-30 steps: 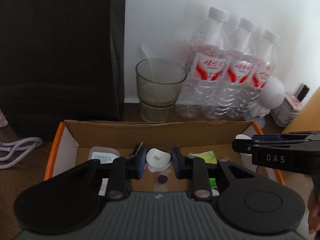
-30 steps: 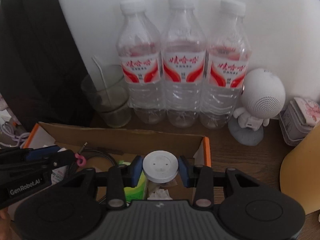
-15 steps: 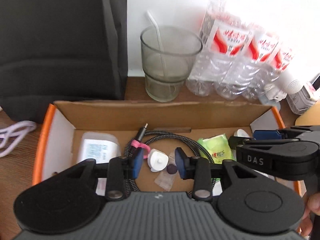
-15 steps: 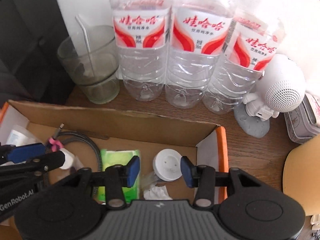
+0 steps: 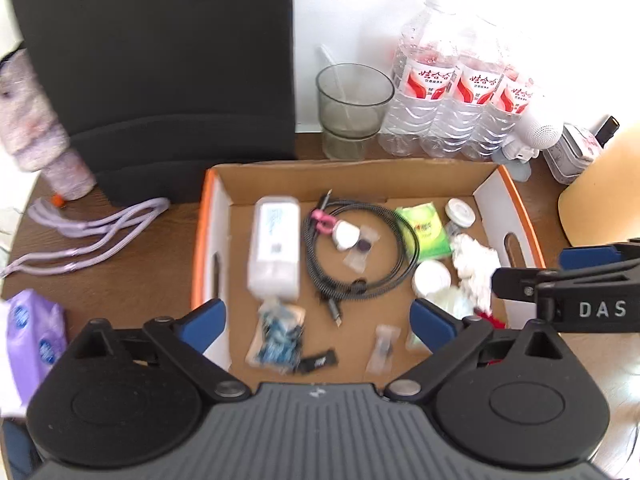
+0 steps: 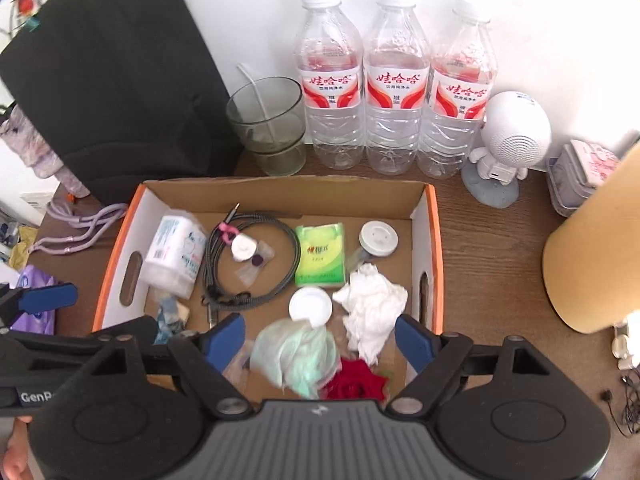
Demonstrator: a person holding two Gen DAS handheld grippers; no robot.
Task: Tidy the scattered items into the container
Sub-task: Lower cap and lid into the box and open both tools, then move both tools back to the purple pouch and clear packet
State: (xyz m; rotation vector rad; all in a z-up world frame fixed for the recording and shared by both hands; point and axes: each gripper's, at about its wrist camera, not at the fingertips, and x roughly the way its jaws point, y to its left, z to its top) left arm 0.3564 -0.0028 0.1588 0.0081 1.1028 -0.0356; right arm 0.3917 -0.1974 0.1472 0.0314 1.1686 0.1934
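While both grippers hang above the cardboard box (image 6: 434, 240), their jaws are opening and nothing sits between the pads: the left gripper (image 5: 316, 322) spreads over the near left part of the box, the right gripper (image 6: 320, 338) over its near right part. Most scattered things already lie inside: the coiled cable (image 6: 252, 264) mid-box, the green tissue pack (image 6: 320, 254) beside it, the white cap (image 6: 378, 238) toward the far right corner, the crumpled tissue (image 6: 372, 306) against the right wall.

I judge two risks. The grippers are crowded together over the box, so one swinging sideways could knock the other or clip an orange-edged wall and shift the box toward the glass cup (image 6: 266, 124) and water bottles (image 6: 396, 84) just behind its far edge. Loose light things, such as the pale green bag (image 6: 296, 354), could also snag on a pad and be dragged out.

Only the left wrist view shows the purple packet (image 5: 32, 340) well, on the table near its left edge, outside the box, with the lilac cord (image 5: 92, 228) behind it. Only the right wrist view shows the red item (image 6: 356, 380) at the box's near edge clearly.
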